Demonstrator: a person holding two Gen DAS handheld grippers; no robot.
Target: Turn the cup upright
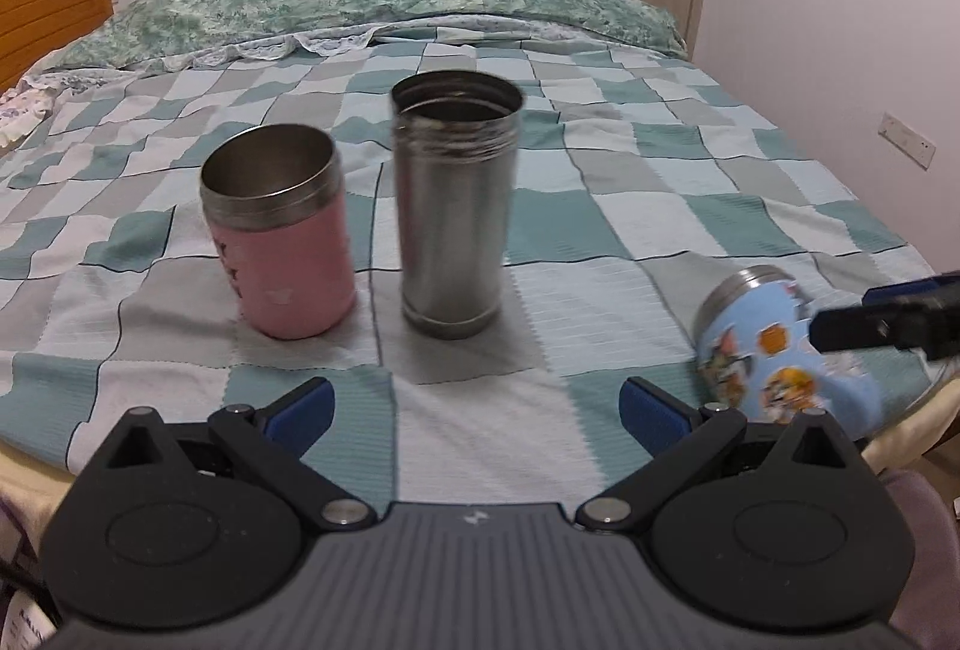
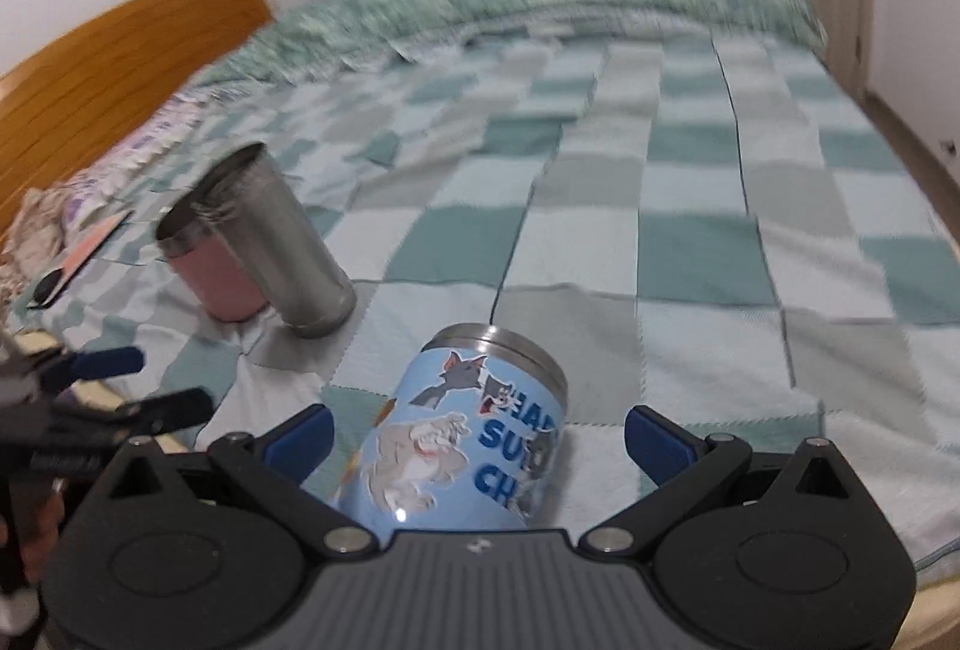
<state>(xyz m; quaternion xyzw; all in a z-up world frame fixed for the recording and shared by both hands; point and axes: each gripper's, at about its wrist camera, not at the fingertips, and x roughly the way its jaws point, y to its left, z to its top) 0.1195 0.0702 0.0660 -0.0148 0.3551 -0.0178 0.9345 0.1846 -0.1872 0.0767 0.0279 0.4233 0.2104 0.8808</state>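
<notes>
On the teal, grey and white checked bedspread [image 1: 600, 230] we see three cups, and we take them from left to right as the left wrist view gives them. Furthest left stands the short pink cup with a bare steel rim [image 1: 279, 236], upright with its mouth up, and we see only bare metal inside it. Just beside it on the right, apart by a narrow gap, stands the taller plain stainless-steel tumbler with a threaded top [image 1: 456, 206], also upright and open at the top; as far down as we can see, its inside shows only dark metal. Well apart from these two, near the right edge of the bed, is the light-blue steel cup covered with cartoon stickers [image 1: 774, 350], tilted over, its steel-banded end pointing up and away from us; whether that end is the mouth or the base we cannot tell. Our left gripper [image 1: 477, 413] hovers low over the near edge of the bedspread, level, pointing at the steel tumbler, its blue-padded fingers [image 1: 303, 407] spread wide with nothing between them. Our right gripper [image 2: 477, 443] reaches in around the blue cup [image 2: 474, 428], which lies between its widely parted blue pads [image 2: 651, 440]; in the right wrist view we see a clear gap on the right side and none we can make out on the left, so the cup is not clamped.
</notes>
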